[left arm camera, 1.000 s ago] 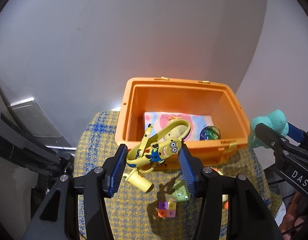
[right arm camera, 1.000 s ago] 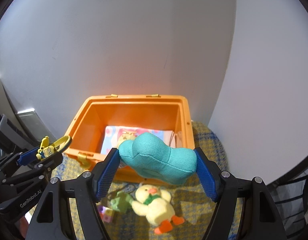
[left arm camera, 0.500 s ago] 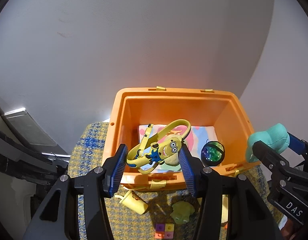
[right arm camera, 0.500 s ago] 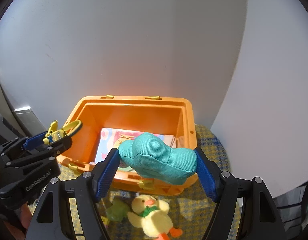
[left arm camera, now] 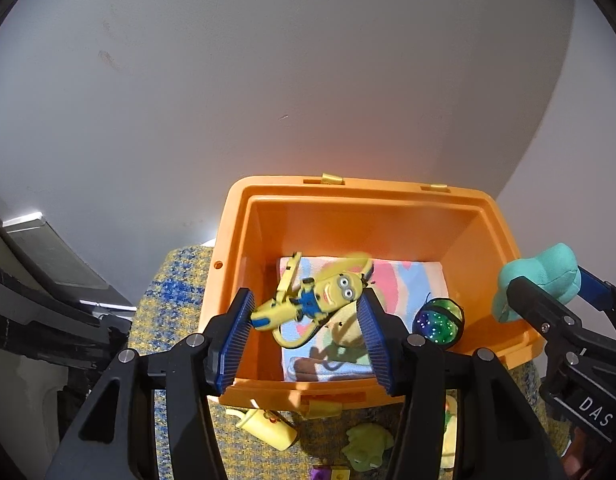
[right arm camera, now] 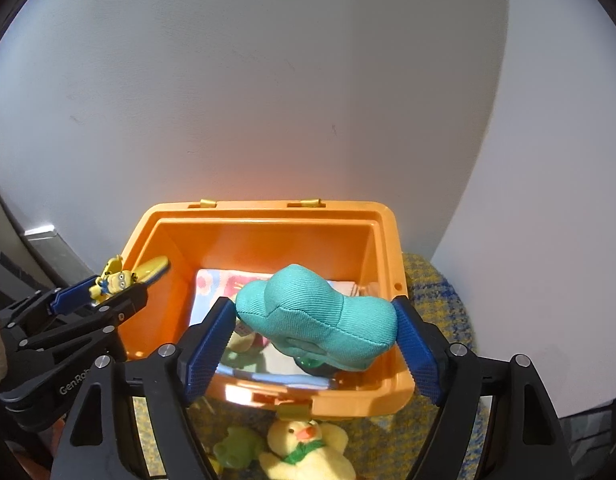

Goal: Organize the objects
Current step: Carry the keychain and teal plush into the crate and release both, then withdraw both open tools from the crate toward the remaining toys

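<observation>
Orange plastic bin [left arm camera: 392, 216] stands open against the grey wall, with bare floor showing along its left inner wall. Left gripper [left arm camera: 306, 324] hangs over that side, fingers clamping a yellow minion toy [left arm camera: 312, 300] tilted above the bin's patterned cloth [left arm camera: 404, 280]. Right gripper [right arm camera: 314, 330] grips a teal plush [right arm camera: 316, 316] above the front rim.

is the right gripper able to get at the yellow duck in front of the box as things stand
Probably not yet. The right gripper is shut on the teal plush above the orange box; the duck lies uncovered below, but the fingers are occupied.
</observation>
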{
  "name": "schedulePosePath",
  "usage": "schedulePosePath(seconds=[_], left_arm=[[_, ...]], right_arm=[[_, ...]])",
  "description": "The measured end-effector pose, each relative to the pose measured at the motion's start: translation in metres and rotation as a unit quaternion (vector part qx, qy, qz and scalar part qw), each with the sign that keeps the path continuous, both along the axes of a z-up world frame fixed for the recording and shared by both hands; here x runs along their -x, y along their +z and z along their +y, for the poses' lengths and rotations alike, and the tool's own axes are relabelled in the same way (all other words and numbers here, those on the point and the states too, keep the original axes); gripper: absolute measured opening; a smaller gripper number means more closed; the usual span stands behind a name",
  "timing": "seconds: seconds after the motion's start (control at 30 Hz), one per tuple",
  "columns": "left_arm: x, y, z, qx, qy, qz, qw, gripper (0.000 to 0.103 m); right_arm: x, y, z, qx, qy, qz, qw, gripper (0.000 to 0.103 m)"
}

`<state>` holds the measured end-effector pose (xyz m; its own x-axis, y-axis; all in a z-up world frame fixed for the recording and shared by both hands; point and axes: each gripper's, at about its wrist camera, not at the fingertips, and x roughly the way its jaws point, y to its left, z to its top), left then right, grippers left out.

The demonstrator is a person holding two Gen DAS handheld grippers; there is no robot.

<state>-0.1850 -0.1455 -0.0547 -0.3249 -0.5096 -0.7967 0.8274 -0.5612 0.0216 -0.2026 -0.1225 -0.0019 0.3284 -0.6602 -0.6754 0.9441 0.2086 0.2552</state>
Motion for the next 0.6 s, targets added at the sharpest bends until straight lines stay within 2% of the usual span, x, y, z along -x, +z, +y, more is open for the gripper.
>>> schedulePosePath(seconds=[0.07, 0.13, 0.23, 0.6], left_arm=[[-0.002, 0.002, 0.000, 0.006, 0.010, -0.001, 0.9999, 0.083], [-0.005, 0.006, 0.002, 0.019, 0.016, 0.002, 0.9997, 0.090], [-0.004, 0.009, 0.005, 0.028, 0.016, -0.005, 0.9995, 0.090], [-0.016, 0.024, 0.028, 0.034, 0.024, -0.002, 0.9991, 0.092]], right_arm=[[0.002, 0.001, 0.000, 0.002, -0.008, 0.002, 1.000, 0.088], [0.004, 0.002, 0.001, 0.006, -0.013, 0.002, 1.000, 0.092], [0.007, 0.003, 0.003, 0.005, -0.021, 0.001, 1.000, 0.095], [0.018, 0.016, 0.024, 0.015, -0.036, -0.007, 0.999, 0.095]])
